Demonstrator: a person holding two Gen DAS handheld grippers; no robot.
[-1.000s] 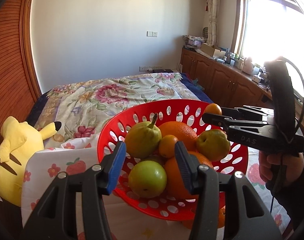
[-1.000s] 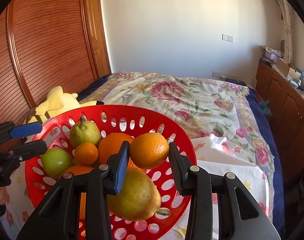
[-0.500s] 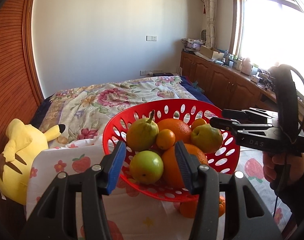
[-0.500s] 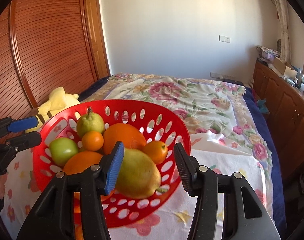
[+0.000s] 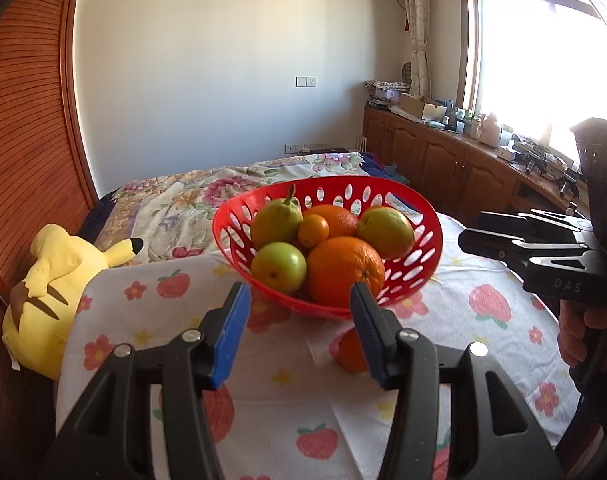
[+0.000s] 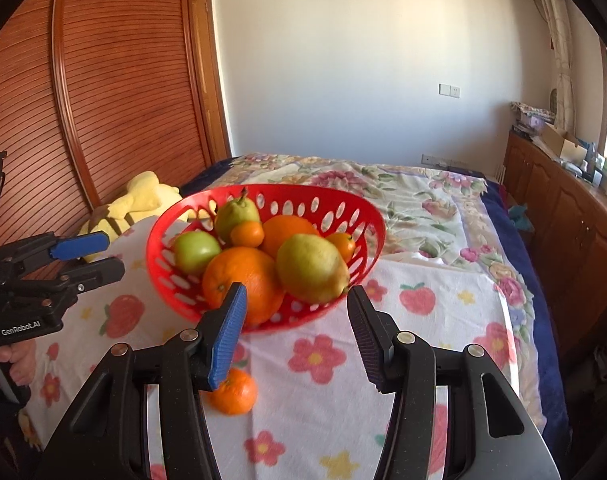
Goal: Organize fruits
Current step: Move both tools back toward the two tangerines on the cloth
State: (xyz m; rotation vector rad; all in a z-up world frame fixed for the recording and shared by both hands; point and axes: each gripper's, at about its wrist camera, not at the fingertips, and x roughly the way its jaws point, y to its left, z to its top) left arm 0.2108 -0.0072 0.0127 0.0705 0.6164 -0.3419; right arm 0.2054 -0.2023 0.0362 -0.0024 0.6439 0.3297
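1. Left wrist view: I see my left claw (image 5: 299,330) wide open and empty, its blue pads just short of the red basket (image 5: 427,256). The basket stands on the surface (image 5: 167,320) under a fruit-print cloth and holds a pear (image 5: 275,220), a green apple (image 5: 278,266), a large orange (image 5: 343,272), a yellow-green fruit (image 5: 385,232) that may be a lemon, and a small tangerine (image 5: 313,230).
2. Same view: a loose tangerine (image 5: 349,354) lies on the cloth outside the basket, just beside the right pad and partly hidden by it. Risk, in my judgement: closing without re-aiming could pinch only its edge and roll it towards the surface's edge.
3. Same view: my right claw (image 5: 469,228) comes in from the right; I cannot tell its opening here. Risk: both claws working near the basket could collide.
4. Right wrist view: my right claw (image 6: 297,334) is wide open and empty, near the basket's near wall (image 6: 171,280). The loose tangerine (image 6: 233,392) lies below the left pad. The left claw (image 6: 99,256) stands open beside the basket.
5. Same view: the fruit is heaped above the rim. Risk: knocking the light plastic basket or dropping the tangerine onto the heap could dislodge the top fruit.
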